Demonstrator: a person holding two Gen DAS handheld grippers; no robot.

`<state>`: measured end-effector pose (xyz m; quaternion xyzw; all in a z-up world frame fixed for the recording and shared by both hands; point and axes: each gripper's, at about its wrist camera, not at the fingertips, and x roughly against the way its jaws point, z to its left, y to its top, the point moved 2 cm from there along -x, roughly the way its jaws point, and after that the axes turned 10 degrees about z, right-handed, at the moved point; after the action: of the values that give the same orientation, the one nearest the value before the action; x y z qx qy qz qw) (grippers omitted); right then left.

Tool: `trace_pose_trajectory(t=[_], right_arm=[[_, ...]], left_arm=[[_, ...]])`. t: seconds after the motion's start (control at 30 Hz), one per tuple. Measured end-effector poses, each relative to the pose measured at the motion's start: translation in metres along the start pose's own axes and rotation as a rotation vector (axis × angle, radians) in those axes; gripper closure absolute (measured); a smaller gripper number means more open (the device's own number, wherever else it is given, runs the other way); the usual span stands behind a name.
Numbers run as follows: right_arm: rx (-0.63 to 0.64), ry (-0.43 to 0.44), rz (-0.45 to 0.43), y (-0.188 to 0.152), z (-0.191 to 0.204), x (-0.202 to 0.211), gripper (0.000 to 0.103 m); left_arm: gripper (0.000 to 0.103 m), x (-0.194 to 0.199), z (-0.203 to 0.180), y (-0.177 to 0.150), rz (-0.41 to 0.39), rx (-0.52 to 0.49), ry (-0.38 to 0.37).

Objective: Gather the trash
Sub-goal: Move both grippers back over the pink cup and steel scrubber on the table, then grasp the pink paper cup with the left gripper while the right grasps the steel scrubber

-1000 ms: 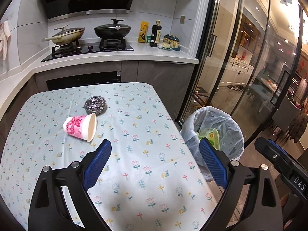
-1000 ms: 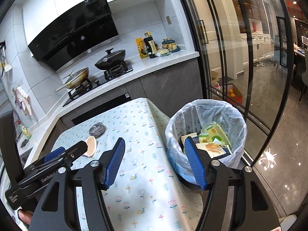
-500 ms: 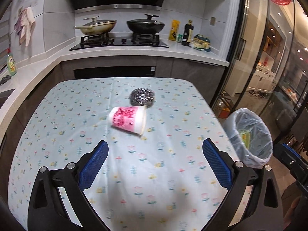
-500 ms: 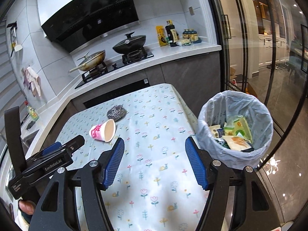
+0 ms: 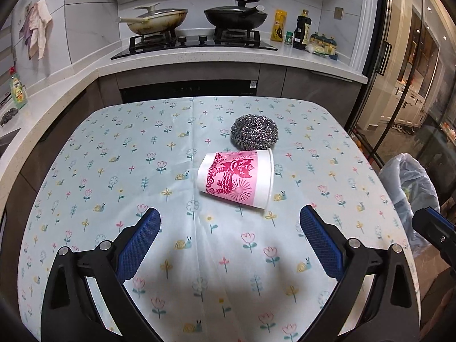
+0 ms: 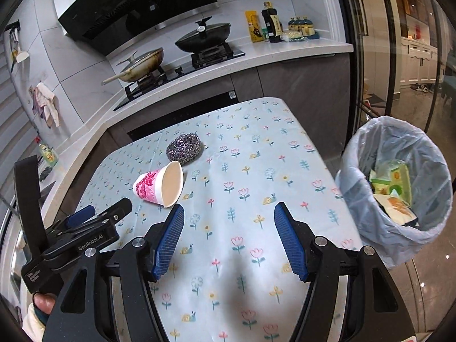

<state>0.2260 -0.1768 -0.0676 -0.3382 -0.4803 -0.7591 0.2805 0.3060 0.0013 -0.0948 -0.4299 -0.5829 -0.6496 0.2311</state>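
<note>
A pink-and-white paper cup (image 5: 236,179) lies on its side on the flowered tablecloth (image 5: 142,171), mouth to the right. It also shows in the right wrist view (image 6: 159,185). A steel wool scrubber (image 5: 253,132) sits just behind it and also shows in the right wrist view (image 6: 183,146). My left gripper (image 5: 229,228) is open and empty, just short of the cup. My right gripper (image 6: 228,225) is open and empty over the table, right of the cup. A bin lined with a pale bag (image 6: 399,191) holds wrappers beside the table's right edge.
A counter (image 5: 199,57) with a gas hob, two pans and bottles runs behind the table. Glass doors (image 6: 399,57) stand to the right. The bin also shows at the right edge of the left wrist view (image 5: 410,193). The left gripper's body (image 6: 79,239) shows at lower left of the right wrist view.
Both grippers have swung left, away from the bin and toward the cup. The left gripper has come closer to the cup, which now lies centred ahead of it. Both stay open.
</note>
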Motion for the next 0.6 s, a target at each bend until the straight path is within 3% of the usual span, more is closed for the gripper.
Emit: trace_pose_trajectory(t=[0.37,0.6], right_arm=[[-0.002,0.012,0.037,0.03,0.004,-0.047,0.039],[0.018,0.007,0.06,0.04,0.009,-0.069,0.039]], left_arm=[[0.009,-0.058,-0.006,0.025,0.053,-0.057,0.04],[0.011,-0.082,-0.001,0.032,0.092,-0.059,0.005]])
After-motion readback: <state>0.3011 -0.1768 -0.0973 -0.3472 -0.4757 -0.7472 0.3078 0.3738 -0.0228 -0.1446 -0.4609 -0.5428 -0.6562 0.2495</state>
